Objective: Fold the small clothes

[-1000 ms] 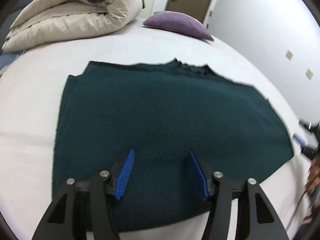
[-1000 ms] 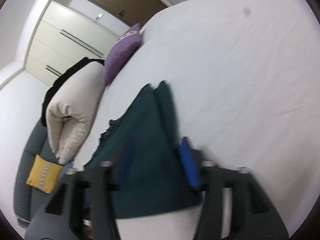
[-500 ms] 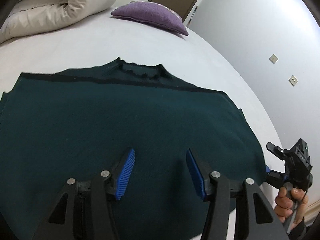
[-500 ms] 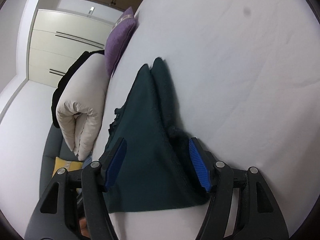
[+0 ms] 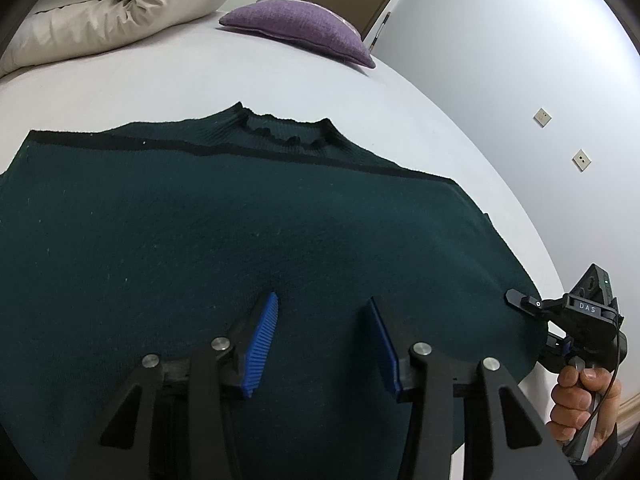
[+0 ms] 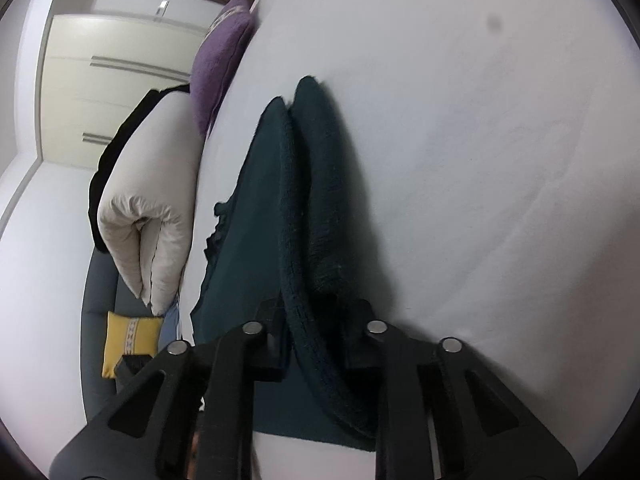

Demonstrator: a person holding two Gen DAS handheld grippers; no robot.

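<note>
A dark green knitted sweater (image 5: 240, 232) lies flat on the white bed (image 5: 200, 80), its neckline at the far side. My left gripper (image 5: 323, 300) hovers over the sweater's near part. Its blue pads (image 5: 262, 344) stand apart and are closing, with only the flat fabric below the gap. In the right wrist view the sweater (image 6: 248, 220) has a raised ridge along its side edge. My right gripper (image 6: 316, 308) is closing and pinches that ridge, so its pads are hidden by fabric. The left view shows the right gripper (image 5: 532, 320) at the sweater's right edge, held by a hand (image 5: 580, 396).
A purple pillow (image 5: 304, 28) and a rolled cream duvet (image 5: 120, 4) lie at the far end of the bed. A white wall with sockets runs along the right. Beyond the bed are a grey sofa with a yellow cushion (image 6: 128, 340) and a wardrobe (image 6: 112, 68).
The left gripper slid right across the sweater, and its jaws narrowed a little. The right gripper sank onto the sweater's side edge and its jaws went from wide apart to pinched on the fabric.
</note>
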